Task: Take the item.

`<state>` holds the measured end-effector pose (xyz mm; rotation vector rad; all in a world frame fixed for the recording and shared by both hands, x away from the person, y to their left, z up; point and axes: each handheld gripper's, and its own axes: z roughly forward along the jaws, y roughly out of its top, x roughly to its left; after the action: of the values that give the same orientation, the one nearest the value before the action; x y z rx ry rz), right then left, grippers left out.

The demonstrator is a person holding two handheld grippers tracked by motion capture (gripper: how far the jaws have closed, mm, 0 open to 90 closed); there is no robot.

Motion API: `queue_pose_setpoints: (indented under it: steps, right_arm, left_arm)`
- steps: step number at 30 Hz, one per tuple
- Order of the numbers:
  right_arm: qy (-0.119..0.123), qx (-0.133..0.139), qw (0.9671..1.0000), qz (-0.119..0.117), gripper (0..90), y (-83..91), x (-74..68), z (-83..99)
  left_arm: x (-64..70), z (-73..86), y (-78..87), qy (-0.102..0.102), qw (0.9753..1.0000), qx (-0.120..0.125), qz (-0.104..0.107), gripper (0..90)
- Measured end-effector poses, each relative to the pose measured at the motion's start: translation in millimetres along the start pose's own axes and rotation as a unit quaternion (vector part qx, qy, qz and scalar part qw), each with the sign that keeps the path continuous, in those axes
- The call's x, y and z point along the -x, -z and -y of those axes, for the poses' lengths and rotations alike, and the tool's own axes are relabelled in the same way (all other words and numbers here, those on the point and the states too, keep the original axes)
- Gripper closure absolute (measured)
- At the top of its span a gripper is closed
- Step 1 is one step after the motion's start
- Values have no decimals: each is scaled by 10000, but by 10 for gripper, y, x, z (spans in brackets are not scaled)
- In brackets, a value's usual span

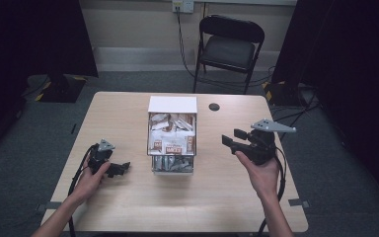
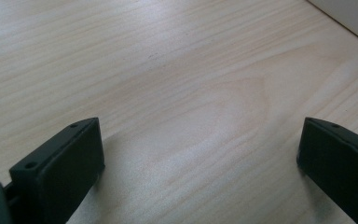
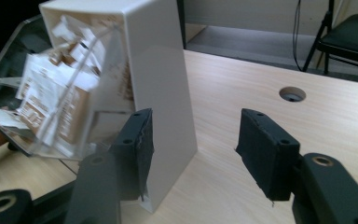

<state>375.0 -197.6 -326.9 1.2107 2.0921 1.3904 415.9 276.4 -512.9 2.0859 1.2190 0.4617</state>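
dispenser box (image 1: pixel 172 134) mid-table, long axis front-back, clear front faces person | sits btwn L gripper (image 1: pixel 120 169) & R gripper (image 1: pixel 228 140), touching neither | both jaws apart, empty

A box (image 1: pixel 172 133) of packets (image 1: pixel 171 129) sits mid-tabletop (image 1: pixel 128 197), left gripper (image 1: pixel 121 169) to its left, right gripper (image 1: pixel 231 138) to its right, chair (image 1: pixel 230 44) far behind

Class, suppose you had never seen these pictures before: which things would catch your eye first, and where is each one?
First, the white box with a clear front, stuffed with brown and white packets, standing mid-table. Next, the two hand-held grippers flanking it: the left hand-held gripper low over the wooden table, the right hand-held gripper raised, both with jaws open and empty. Behind the table stands a black folding chair.
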Motion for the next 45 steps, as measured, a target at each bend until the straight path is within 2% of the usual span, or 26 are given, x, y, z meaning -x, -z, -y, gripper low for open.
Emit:
queue_pose_setpoints:
  steps: [5,7,10,14,20,21,22,23,24,25,29,30,31,33,34,36,40,42,45]
  right_arm:
    - [118,14,9998,-186,465,-19,-72,-118]
    - [139,112,9995,-254,478,-27,-110,-105]
    - [181,112,9993,-311,489,-50,-148,-91]
    - [153,207,9985,-493,499,-27,-198,-139]
    - [291,322,9967,-681,531,-22,-358,-250]
    - [378,344,9951,-850,539,-58,-430,-293]
    - [378,344,9951,-850,539,-58,-430,-293]
    - [444,324,9940,-951,546,-106,-490,-323]
    - [444,324,9940,-951,546,-106,-490,-323]
    - [514,264,9919,-1134,552,-182,-567,-358]
    - [646,202,9900,-1234,594,-268,-663,-403]
    - [671,171,9881,-1375,619,-329,-725,-430]
    - [671,171,9881,-1375,619,-329,-725,-430]
    - [767,59,9866,-1436,637,-436,-794,-441]
    - [767,59,9866,-1436,637,-436,-794,-441]
    - [787,-81,9858,-1482,653,-544,-794,-460]
    - [734,-131,9850,-1555,673,-616,-779,-474]
    - [764,-156,9836,-1627,710,-652,-791,-456]
    - [858,-292,9831,-1588,734,-696,-833,-437]
  left_arm:
    - [0,0,0,1,10000,1,1,0]
    - [0,0,0,1,10000,0,2,0]
    - [0,0,0,0,10000,0,1,0]
    - [0,0,0,0,10000,-1,2,0]
    - [0,0,0,0,10000,1,1,0]
    - [1,0,0,1,10000,0,-7,0]
    - [1,0,0,1,10000,0,-7,0]
    - [0,0,0,-1,10000,1,0,1]
    - [0,0,0,-1,10000,1,0,1]
    - [0,0,0,1,10000,1,2,0]
    - [0,0,0,-1,10000,0,2,1]
    - [3,1,-2,30,10000,12,19,0]
    - [3,1,-2,30,10000,12,19,0]
    - [0,0,0,-3,10000,-1,3,0]
    - [0,0,0,-3,10000,-1,3,0]
    - [0,0,0,-2,10000,-1,2,0]
    - [1,0,0,1,10000,5,-5,0]
    - [-1,0,-1,-3,10000,1,3,0]
    - [1,0,-1,2,10000,5,1,0]
